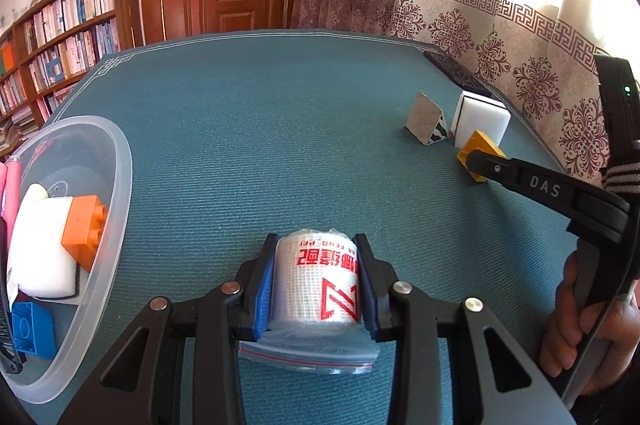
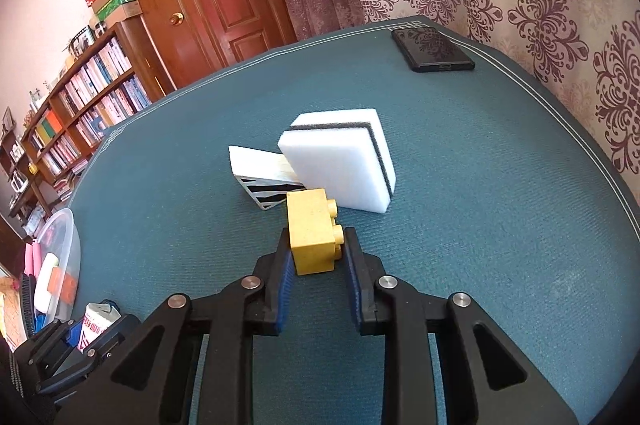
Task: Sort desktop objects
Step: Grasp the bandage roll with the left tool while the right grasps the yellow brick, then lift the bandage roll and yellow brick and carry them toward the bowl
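On teal mat (image 2: 460, 185): bandage roll (image 1: 316, 281) clamped, yellow brick (image 2: 314, 237) seemingly gripped.

Teal mat (image 2: 480, 225) bears sponge (image 2: 340, 165), phone (image 2: 432, 49), tub (image 1: 116, 185).

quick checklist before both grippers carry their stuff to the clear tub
1. Left gripper clamped on the bagged gauze roll: ok.
2. Right gripper around the yellow brick: left pad touching, right pad contact cannot tell.
3. Brick clear of the white sponge: cannot tell, very close.
4. Room in the clear tub: not ok, crowded with sponge, orange and blue bricks.
5. Mat path to the tub: ok.
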